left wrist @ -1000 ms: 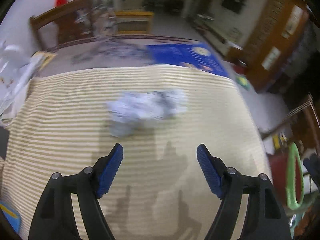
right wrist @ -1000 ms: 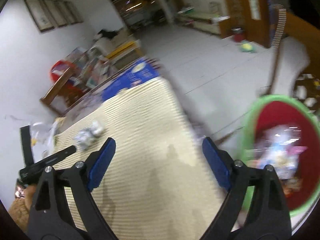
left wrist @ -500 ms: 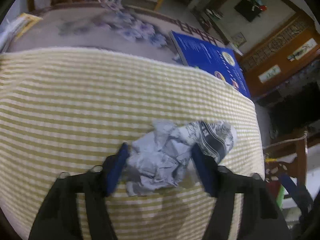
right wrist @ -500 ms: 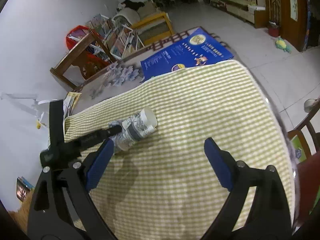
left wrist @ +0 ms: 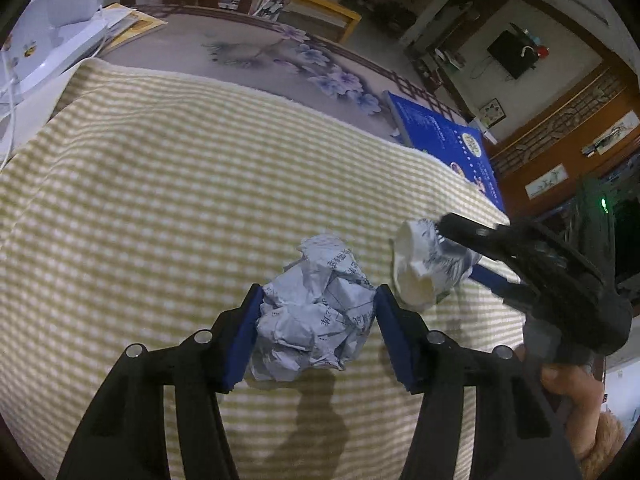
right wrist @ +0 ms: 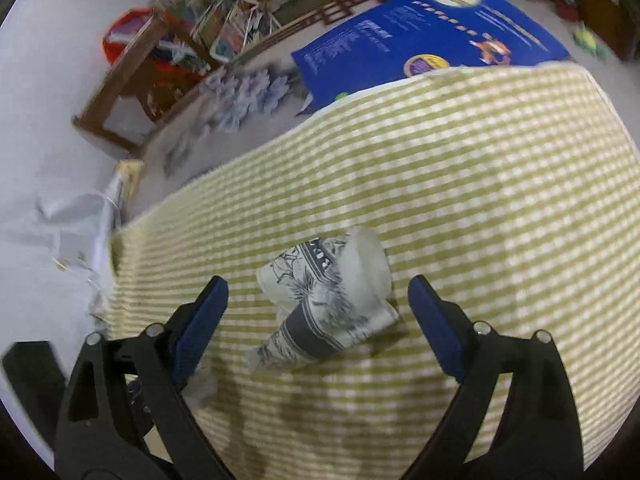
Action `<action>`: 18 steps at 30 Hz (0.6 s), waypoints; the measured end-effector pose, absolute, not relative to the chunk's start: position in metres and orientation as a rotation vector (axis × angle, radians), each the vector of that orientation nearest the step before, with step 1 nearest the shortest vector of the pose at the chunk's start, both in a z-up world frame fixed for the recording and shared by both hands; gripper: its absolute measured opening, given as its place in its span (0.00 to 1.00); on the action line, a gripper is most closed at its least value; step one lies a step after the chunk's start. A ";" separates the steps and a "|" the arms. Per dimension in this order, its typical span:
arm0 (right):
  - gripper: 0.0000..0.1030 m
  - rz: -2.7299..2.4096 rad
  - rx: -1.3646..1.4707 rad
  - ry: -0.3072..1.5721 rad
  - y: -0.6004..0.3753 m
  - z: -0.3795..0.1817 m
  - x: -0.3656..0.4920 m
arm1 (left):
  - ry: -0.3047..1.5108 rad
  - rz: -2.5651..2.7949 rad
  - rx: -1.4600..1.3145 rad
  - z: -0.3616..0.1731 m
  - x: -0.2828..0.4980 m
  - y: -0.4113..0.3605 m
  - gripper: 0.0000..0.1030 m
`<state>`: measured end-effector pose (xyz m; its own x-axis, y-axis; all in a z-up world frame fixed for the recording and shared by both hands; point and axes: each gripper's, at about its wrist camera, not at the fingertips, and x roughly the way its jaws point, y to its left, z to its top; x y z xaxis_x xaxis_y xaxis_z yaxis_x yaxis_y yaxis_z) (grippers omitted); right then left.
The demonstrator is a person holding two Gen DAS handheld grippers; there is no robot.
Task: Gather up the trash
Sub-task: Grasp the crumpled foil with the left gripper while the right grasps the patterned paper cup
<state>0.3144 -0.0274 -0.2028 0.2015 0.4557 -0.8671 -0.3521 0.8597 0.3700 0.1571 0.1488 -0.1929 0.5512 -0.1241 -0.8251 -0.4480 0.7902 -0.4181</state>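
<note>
A crumpled grey-white paper ball (left wrist: pixel 316 312) lies on the yellow checked tablecloth (left wrist: pixel 160 200). My left gripper (left wrist: pixel 318 292) straddles it; its jaws are closing and both blue pads touch the paper's sides. Just right of it a crushed paper cup (left wrist: pixel 416 268) with dark print lies on its side. My right gripper (left wrist: pixel 456 252) reaches over that cup from the right. In the right wrist view the cup (right wrist: pixel 328 300) sits between the jaws of the right gripper (right wrist: pixel 316 284), which are closing, with a gap on each side.
A blue poster (right wrist: pixel 420 28) lies at the far end of the table, past the cloth (right wrist: pixel 480 160). White plastic sheeting (left wrist: pixel 48 40) sits at the far left. A wooden chair and a red basket (right wrist: pixel 132 60) stand beyond. A hand (left wrist: pixel 568 384) holds the right gripper.
My left gripper dropped onto the paper ball and narrowed around it. The right gripper swung away from a green-rimmed bin, came over the table to the cup, and its jaws narrowed.
</note>
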 end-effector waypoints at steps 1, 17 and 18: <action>0.59 0.569 0.076 1.249 -0.024 -0.204 0.314 | 0.994 0.208 -0.653 -0.195 0.157 0.147 0.52; 0.34 0.591 0.064 1.057 -0.140 -0.116 0.230 | 0.956 0.076 -0.510 -0.150 0.150 0.083 0.52; 0.34 0.583 0.065 1.050 -0.147 -0.113 0.224 | 0.955 0.062 -0.501 -0.146 0.148 0.076 0.52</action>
<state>0.2240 -0.1468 -0.1132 0.3614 0.4826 -0.7978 -0.4218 0.8477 0.3217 0.1484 0.0759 -0.1460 0.5849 -0.1661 -0.7939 -0.2677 0.8844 -0.3823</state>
